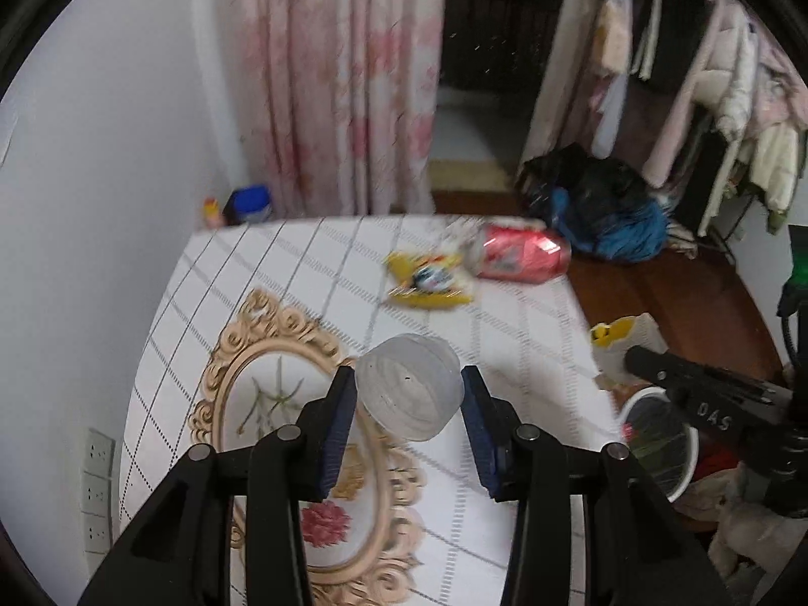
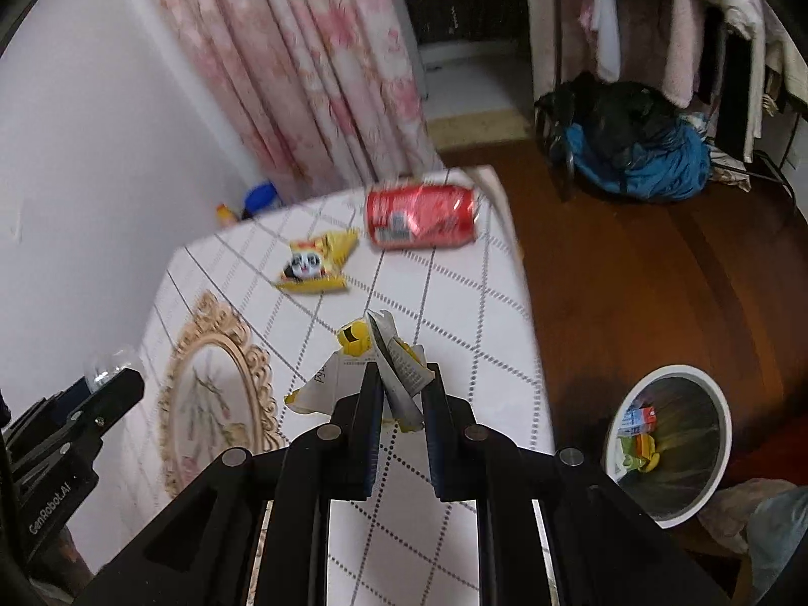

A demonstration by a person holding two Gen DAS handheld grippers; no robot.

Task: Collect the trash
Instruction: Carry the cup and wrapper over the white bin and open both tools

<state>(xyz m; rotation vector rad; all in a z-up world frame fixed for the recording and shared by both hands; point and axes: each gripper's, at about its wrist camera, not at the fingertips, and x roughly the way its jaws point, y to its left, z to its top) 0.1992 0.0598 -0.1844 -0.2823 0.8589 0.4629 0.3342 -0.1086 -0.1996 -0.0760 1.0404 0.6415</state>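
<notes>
Trash partly collected: two pieces are in the fingers, two lie on the tabletop, some sits in the bin.

Left gripper is clamped on a clear plastic cup, and right gripper pinches a crumpled white-and-yellow wrapper, both above the tabletop. Beyond them a red can and a yellow snack packet lie near the far edge, uncollected. On the floor beside the tabletop, the white bin already holds colourful scraps.

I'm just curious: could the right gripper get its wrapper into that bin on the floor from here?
Probably yes. The right gripper is shut on the wrapper near the table's edge, and the open bin stands just beside it on the floor with nothing between them.
</notes>
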